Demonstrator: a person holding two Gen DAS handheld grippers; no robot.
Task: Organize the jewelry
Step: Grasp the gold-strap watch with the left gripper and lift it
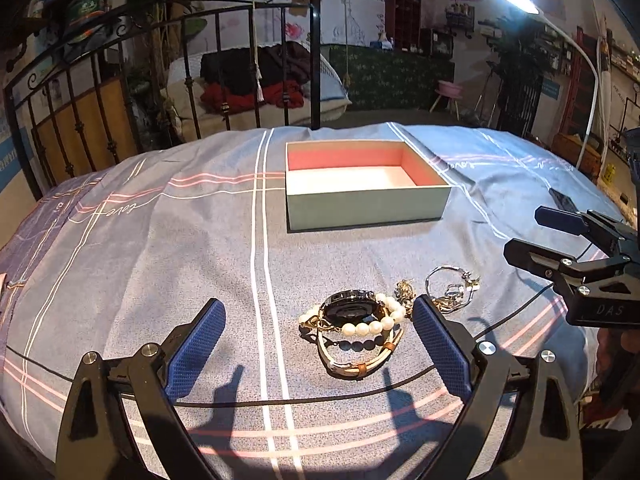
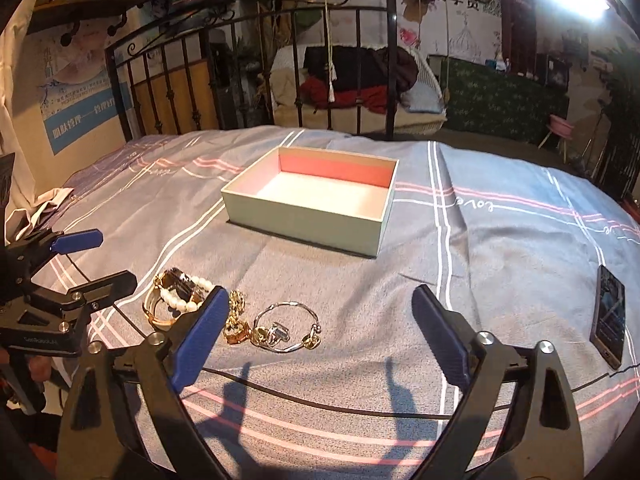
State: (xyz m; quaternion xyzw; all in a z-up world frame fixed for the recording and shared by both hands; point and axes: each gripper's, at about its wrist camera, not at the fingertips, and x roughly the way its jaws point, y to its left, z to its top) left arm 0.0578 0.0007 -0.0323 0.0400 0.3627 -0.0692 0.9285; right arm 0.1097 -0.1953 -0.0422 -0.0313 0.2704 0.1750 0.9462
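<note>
- my left claw [image 1: 318, 344] stands wide apart above the bedspread [image 1: 160, 280], nothing pressed between its blue pads [image 1: 196, 348].
- between those pads, on the cloth, lies a dark-faced watch [image 1: 348, 306] with a pearl bracelet [image 1: 370, 326] curled around and against it, and a pale strap with a brown tab [image 1: 360, 364] looping toward me.
- my right claw [image 2: 320, 334] is also spread apart and grips nothing; from my left view it shows at the right edge [image 1: 532, 236], off to the side of the pile.
- in the right view, a thin silver bangle [image 2: 286, 326] lies between my right pads, closer to the left pad, with a small gold and silver ring cluster [image 2: 268, 334] touching it.
- a gold chain piece [image 2: 236, 316] lies just beside the left pad of my right claw, between the bangle and the watch pile.
- the open box [image 1: 366, 204], pale green outside with a pink inner wall and a white floor, sits farther out on the bed, well apart from the jewelry; i see nothing inside it.
- a phone [image 2: 610, 316] lies flat on the bedspread off to my right, well apart from the jewelry.
- a black iron bed frame [image 1: 120, 80] rises behind the box.
</note>
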